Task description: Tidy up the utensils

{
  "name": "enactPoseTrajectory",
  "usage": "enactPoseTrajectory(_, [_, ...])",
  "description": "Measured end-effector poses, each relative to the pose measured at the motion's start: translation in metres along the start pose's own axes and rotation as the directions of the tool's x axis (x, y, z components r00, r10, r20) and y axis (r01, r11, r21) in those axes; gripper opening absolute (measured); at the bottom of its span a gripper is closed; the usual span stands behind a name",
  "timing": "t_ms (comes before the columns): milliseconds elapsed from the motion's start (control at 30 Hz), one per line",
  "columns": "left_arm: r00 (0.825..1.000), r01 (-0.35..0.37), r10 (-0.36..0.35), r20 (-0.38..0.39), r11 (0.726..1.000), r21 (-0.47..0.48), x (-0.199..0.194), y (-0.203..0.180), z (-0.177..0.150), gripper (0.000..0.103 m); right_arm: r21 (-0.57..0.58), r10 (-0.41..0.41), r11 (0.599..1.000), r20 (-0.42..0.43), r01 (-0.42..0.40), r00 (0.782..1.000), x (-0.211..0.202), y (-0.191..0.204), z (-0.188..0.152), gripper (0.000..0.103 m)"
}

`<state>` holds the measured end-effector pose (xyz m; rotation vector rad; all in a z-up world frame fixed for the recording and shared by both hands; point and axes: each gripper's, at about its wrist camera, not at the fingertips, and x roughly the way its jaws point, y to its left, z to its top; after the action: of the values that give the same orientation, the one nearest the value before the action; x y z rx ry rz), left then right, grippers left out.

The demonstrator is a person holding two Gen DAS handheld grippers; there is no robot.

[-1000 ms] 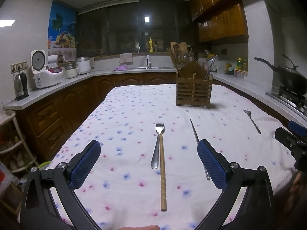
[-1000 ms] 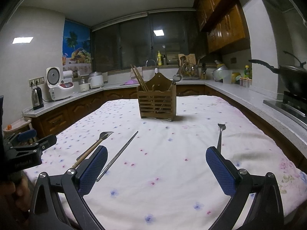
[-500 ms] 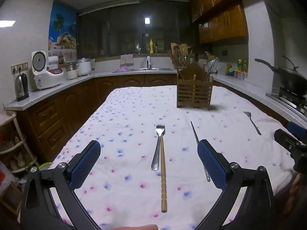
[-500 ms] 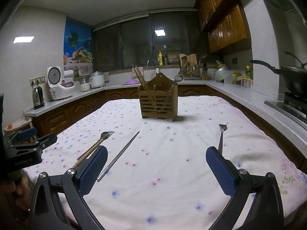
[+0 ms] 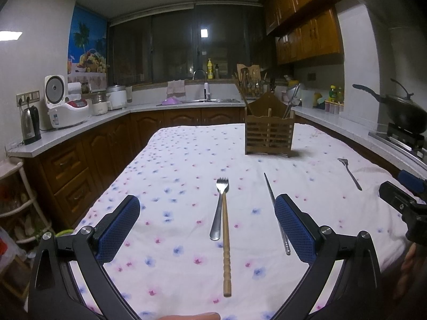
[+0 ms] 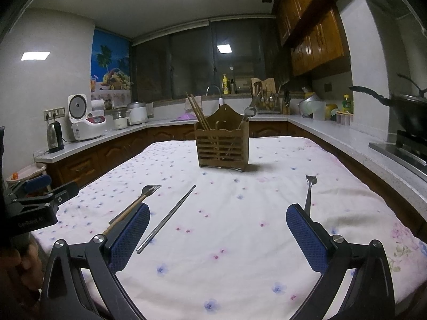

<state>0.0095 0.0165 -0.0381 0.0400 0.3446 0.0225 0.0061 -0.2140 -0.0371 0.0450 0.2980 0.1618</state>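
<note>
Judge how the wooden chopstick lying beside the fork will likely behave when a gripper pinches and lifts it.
The wooden chopstick looks thin and rigid, so probably stiff and light. It seems rounded, so it may roll. Lying against the fork, it could nudge that too.

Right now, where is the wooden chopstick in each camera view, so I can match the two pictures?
Left wrist view: the wooden chopstick lies at lower centre, between the left claw's pads, right beside a fork.
Right wrist view: the same chopstick shows at lower left, partly hidden behind the right claw's left pad.
Shared landmark: the wooden utensil holder standing further back on the flowered cloth.
</note>
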Motion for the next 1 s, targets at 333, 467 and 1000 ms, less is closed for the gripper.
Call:
enactPoseTrajectory(333, [1.000,0.001,-0.001,-0.001,1.000,0.000,0.0002,0.0000,-0.0001,0.103,-0.001,0.000,1.000,0.002,0.000,1.000,0.0004,0.0007,0.0004,0.103])
enactPoseTrajectory(467, [1.000,-0.005,0.005,0.004,1.000,0.002,-0.0008,-0.0009,0.0002,0.103,0.000,0.002,1.000,0.002,-0.002,1.000,0.0000,0.0001,0.0006,0.103])
enactPoseTrajectory(1000, [1.000,-0.005,0.005,0.004,1.000,0.002,-0.0014,-0.0017,0.0002,0.103,0.001,0.004,1.000,0.001,-0.004,1.000,-0.0007,-0.0007,0.0005,0.103])
